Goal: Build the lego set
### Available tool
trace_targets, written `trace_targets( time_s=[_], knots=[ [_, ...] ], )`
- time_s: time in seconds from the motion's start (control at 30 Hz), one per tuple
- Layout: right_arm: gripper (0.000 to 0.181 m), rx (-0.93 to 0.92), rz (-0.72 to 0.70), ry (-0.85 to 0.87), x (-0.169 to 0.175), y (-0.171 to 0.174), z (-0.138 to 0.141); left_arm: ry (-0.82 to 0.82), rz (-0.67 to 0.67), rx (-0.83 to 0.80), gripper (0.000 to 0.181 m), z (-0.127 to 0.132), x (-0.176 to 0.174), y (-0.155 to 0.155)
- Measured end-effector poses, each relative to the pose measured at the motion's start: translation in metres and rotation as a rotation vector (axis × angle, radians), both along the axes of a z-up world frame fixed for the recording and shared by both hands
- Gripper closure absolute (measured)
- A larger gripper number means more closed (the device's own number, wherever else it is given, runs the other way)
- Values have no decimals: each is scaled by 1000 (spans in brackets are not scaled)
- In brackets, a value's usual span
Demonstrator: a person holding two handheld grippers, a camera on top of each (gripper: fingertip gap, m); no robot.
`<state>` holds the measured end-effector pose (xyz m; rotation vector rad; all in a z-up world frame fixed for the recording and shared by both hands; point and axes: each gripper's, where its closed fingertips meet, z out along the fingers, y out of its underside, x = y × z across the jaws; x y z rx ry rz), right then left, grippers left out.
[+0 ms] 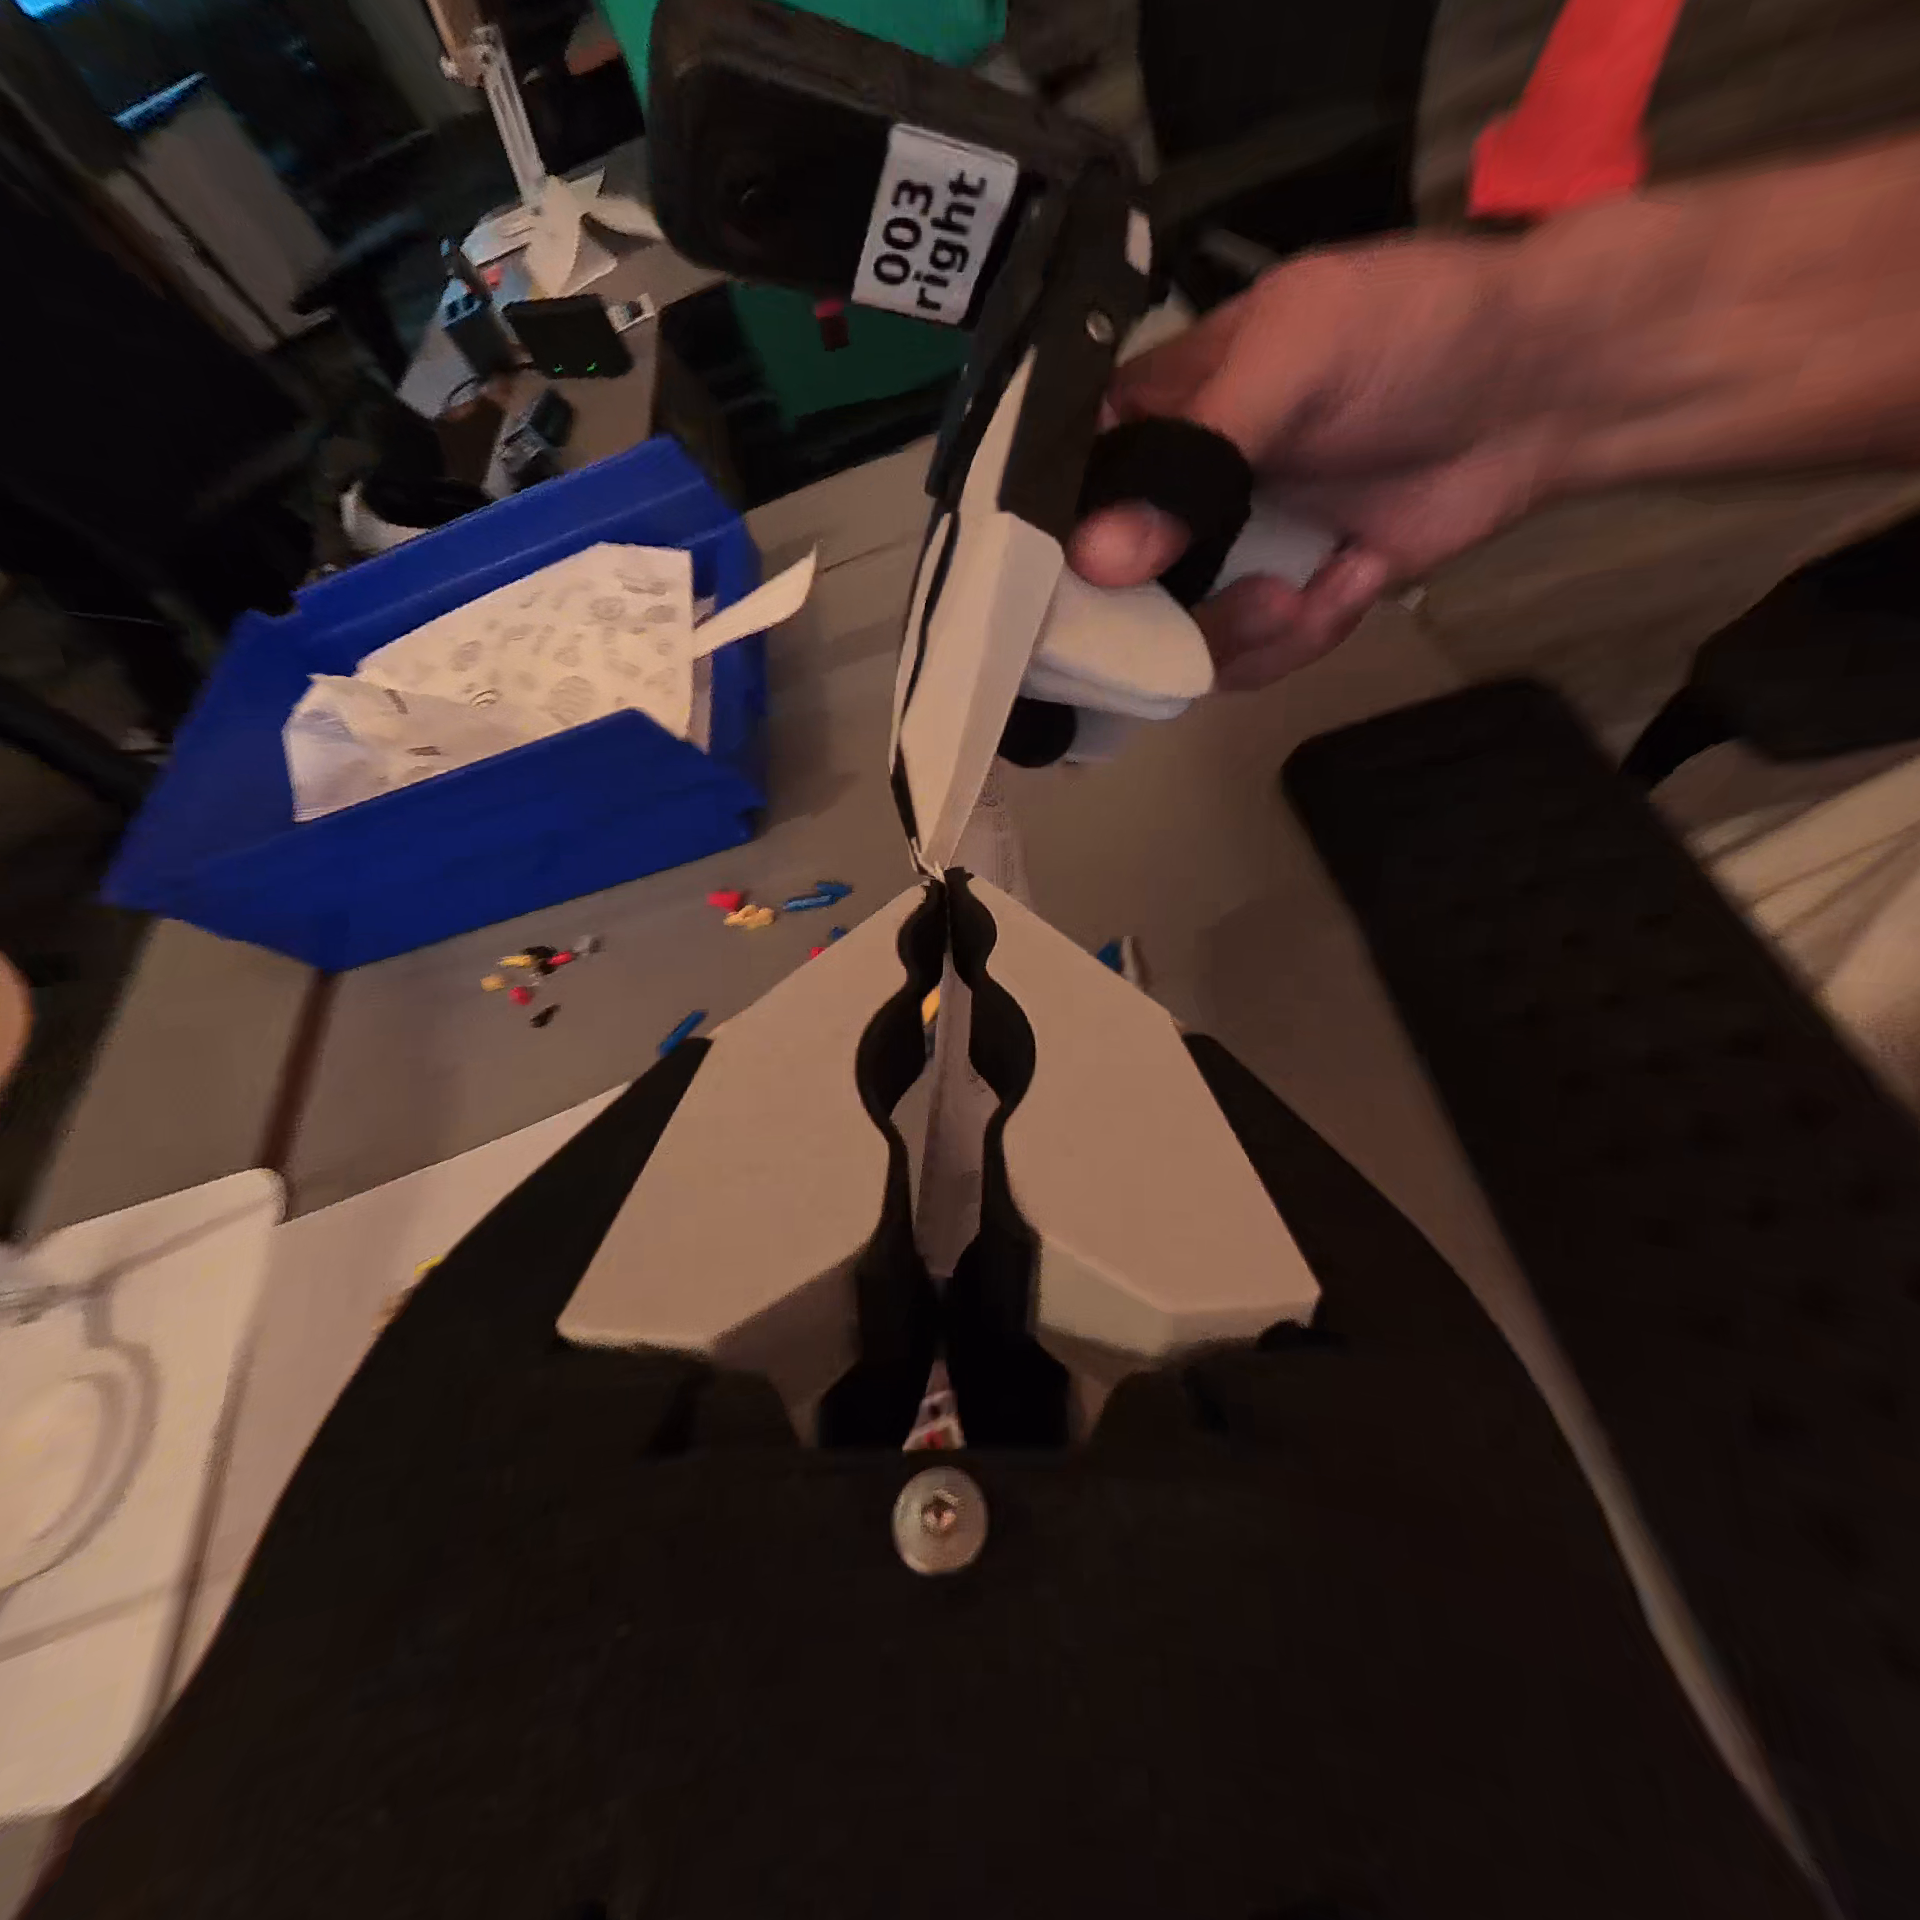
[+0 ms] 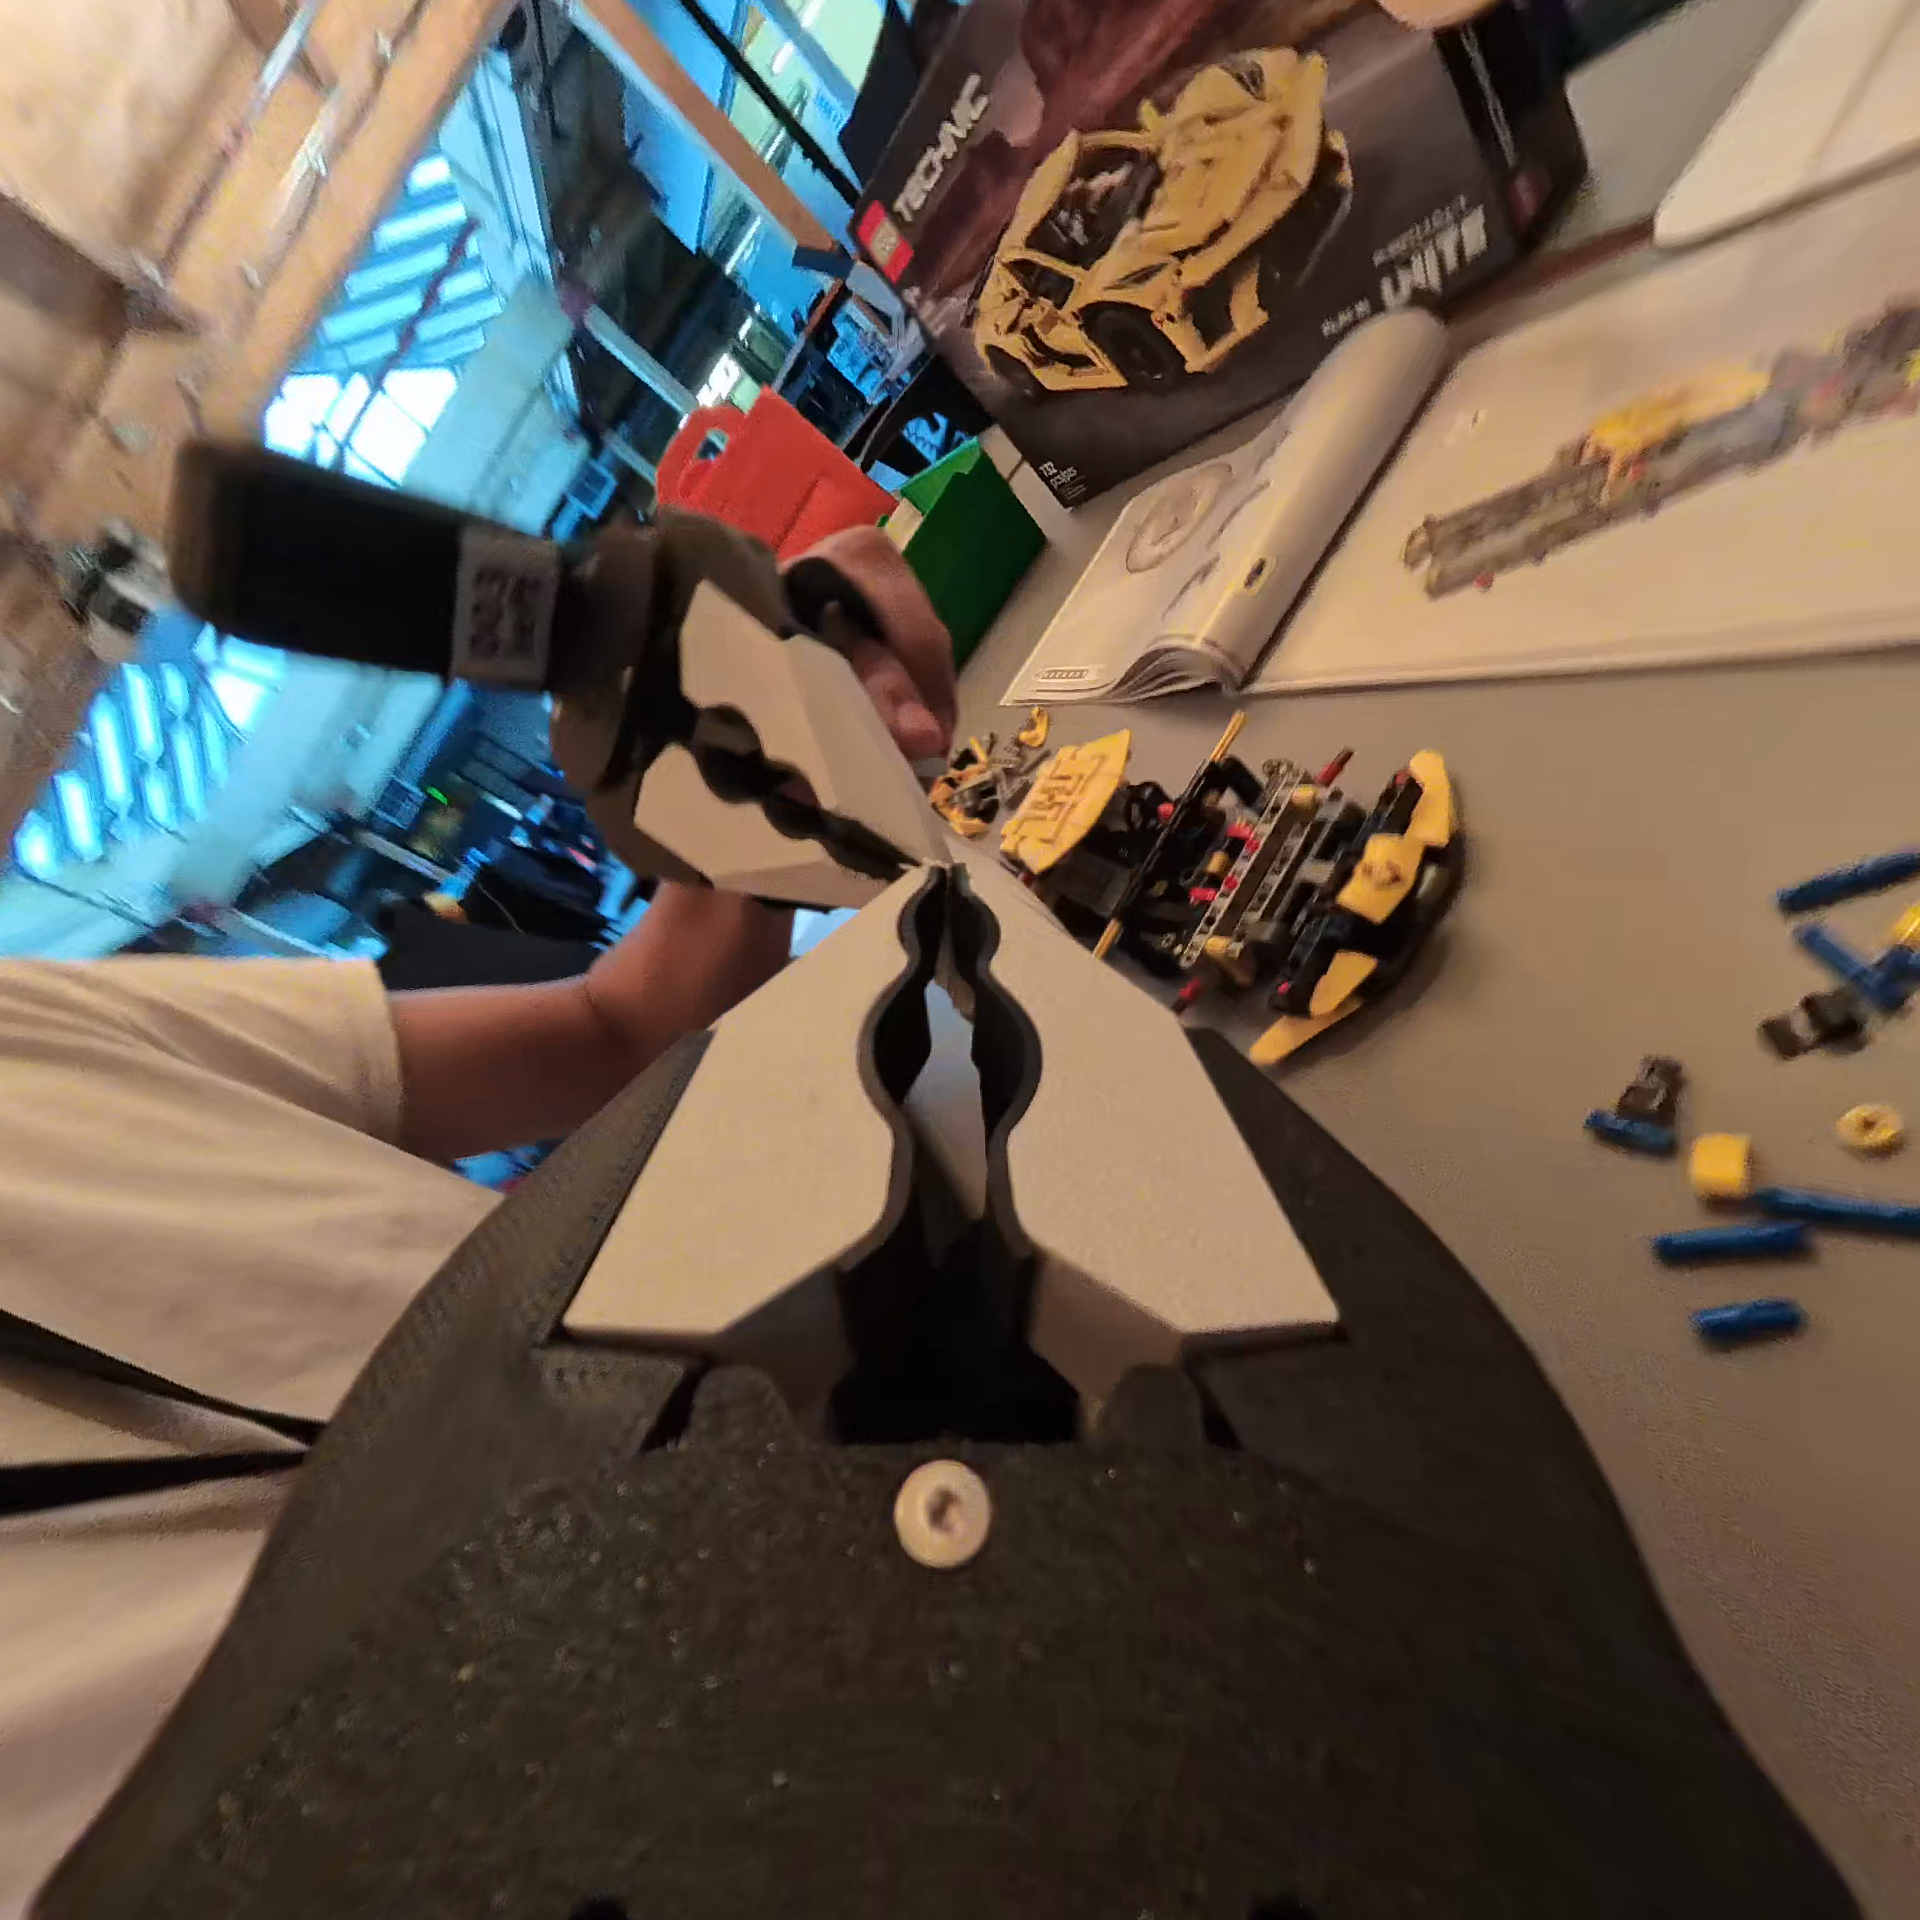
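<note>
My left gripper (image 1: pixel 948 894) is shut on a thin white sheet (image 1: pixel 951 1143) that runs edge-on between its fingers. My right gripper (image 1: pixel 928 857) comes down from above and meets it tip to tip. In the right wrist view my right gripper (image 2: pixel 945 878) is also shut on the thin sheet (image 2: pixel 951 1101), with the left gripper (image 2: pixel 914 857) at its tip. Both are held above the table. A partly built yellow and black lego car (image 2: pixel 1247 862) lies on the grey table (image 2: pixel 1558 1455) just beyond. Loose blue and yellow pieces (image 2: pixel 1730 1242) lie to its right.
An open instruction booklet (image 2: pixel 1558 499) and the set's box (image 2: pixel 1195 208) lie behind the car, with red (image 2: pixel 790 468) and green (image 2: pixel 966 530) bins beside them. A blue bin (image 1: pixel 447 769) holds paper bags. Small loose pieces (image 1: pixel 748 909) lie near it. A black pad (image 1: pixel 1610 1039) lies at right. My left and right fingertips are right by each other.
</note>
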<state>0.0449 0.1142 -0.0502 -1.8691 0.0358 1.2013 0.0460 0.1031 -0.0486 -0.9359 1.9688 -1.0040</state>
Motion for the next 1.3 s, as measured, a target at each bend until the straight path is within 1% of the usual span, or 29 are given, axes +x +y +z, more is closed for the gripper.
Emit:
trace_targets(
  time_s=[0.07, 0.1, 0.13, 0.17, 0.2, 0.23, 0.3, 0.43, 0.5, 0.57, 0.63, 0.7, 0.73, 0.83, 0.9, 0.93, 1.0, 1.03, 1.1, 1.17, 1.2, 1.27, 1.3],
  knots=[
    [181, -64, -25, 82, 1, 2, -12, -2, 22, 123, 181, -10, -1, -1],
    [181, -105, -109, 43, 13, 6, -26, -15, -19, 125, 181, -12, -4, -11],
    [181, -123, -152, 43, 22, 8, -32, -36, -44, 128, 181, -11, -6, -22],
    [181, -128, -151, 112, 25, 7, -29, -52, -36, 183, 181, -15, -6, -25],
    [181, -147, -155, 80, 26, 6, -34, -53, -23, 243, 181, -20, -5, -25],
    [181, -160, -169, 24, 28, 5, -40, -42, -9, 262, 181, -25, -5, -25],
    [181, -193, -155, 15, 29, 6, -45, -27, 7, 289, 181, -33, -4, -27],
    [181, -250, -193, -41, 37, 13, -68, 2, 23, 345, 181, -50, -1, -30],
    [181, -257, -212, -6, 42, 16, -73, 9, 45, 333, 181, -56, 0, -29],
    [181, -267, -220, -23, 43, 19, -80, 22, 62, 330, 181, -62, 1, -29],
    [181, -275, -259, -54, 51, 22, -87, 36, 46, 284, 181, -68, 0, -38],
    [181, -280, -262, -47, 57, 23, -89, 35, 72, 291, 181, -75, 1, -37],
    [181, -287, -263, -47, 61, 24, -92, 41, 81, 268, 181, -78, 1, -39],
    [181, -308, -251, -67, 59, 26, -106, 57, 85, 274, 181, -83, 0, -42],
    [181, -328, -243, -42, 60, 28, -114, 85, 91, 270, 181, -92, 0, -41],
    [181, -340, -236, -83, 59, 28, -121, 97, 83, 273, 181, -95, 0, -44],
    [181, -363, -246, -140, 63, 27, -132, 93, 34, 209, 181, -92, -2, -57],
    [181, -360, -240, -133, 65, 26, -132, 88, 59, 203, 181, -90, -1, -52],
    [181, -348, -289, -224, 84, 20, -132, 90, 97, 155, 181, -84, 0, -44],
    [181, -344, -295, -212, 95, 20, -128, 97, 88, 138, 181, -87, -2, -50],
    [181, -356, -347, -272, 111, 20, -133, 94, 69, 133, 181, -88, -4, -59],
    [181, -333, -336, -199, 115, 21, -127, 97, 97, 178, 181, -90, -1, -55],
    [181, -340, -316, -221, 114, 19, -131, 102, 115, 168, 181, -90, 0, -48]
  ],
)
